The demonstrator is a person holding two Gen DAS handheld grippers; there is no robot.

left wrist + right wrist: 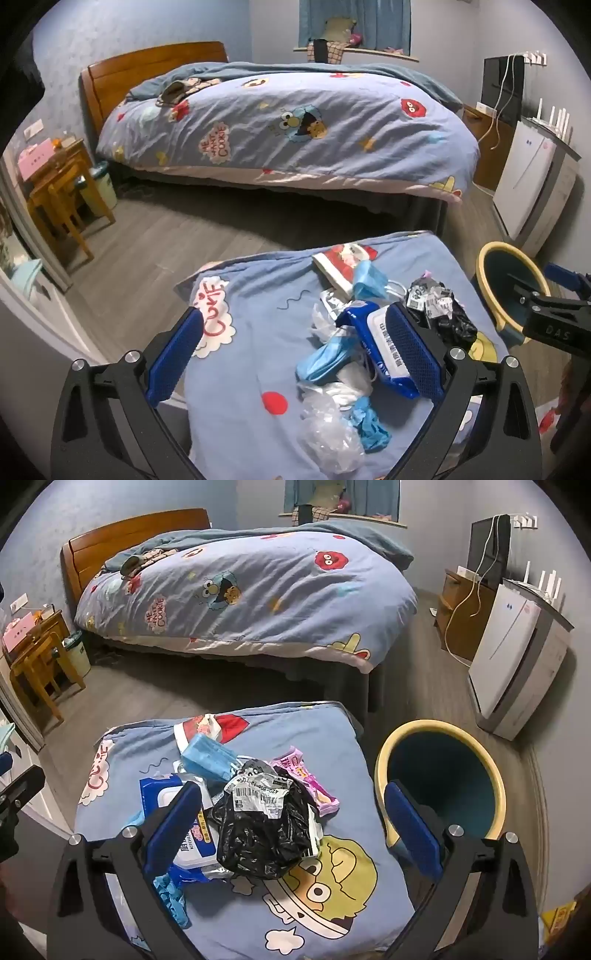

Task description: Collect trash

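Hovering over a blue cartoon-print cover (343, 760) draped on a low surface, both sets of tongs spread wide and gripping nothing. Left tongs (295, 354) hanging above a heap of trash: a blue wet-wipe pack (380, 350) just inside the right pad, crumpled blue face masks (325, 363), clear plastic wrap (328, 439) nearest the camera. Right tongs (293, 834) framing a crumpled black plastic bag (266, 834) with a white barcode label (258, 797) stuck on top. Peeking out behind the bag, a pink wrapper (306, 775); farther back, another blue mask (208, 758) lying against a red and white packet (221, 725). Standing just beside the cover on the right, a round bin (443, 775) with a yellow rim and dark teal inside, mouth tilted toward the camera. Sitting beyond on the grey wood floor (147, 686), a bed (251, 590) under a matching quilt, a white appliance (513, 657) against the right wall, a wooden nightstand (62, 184) at the left.
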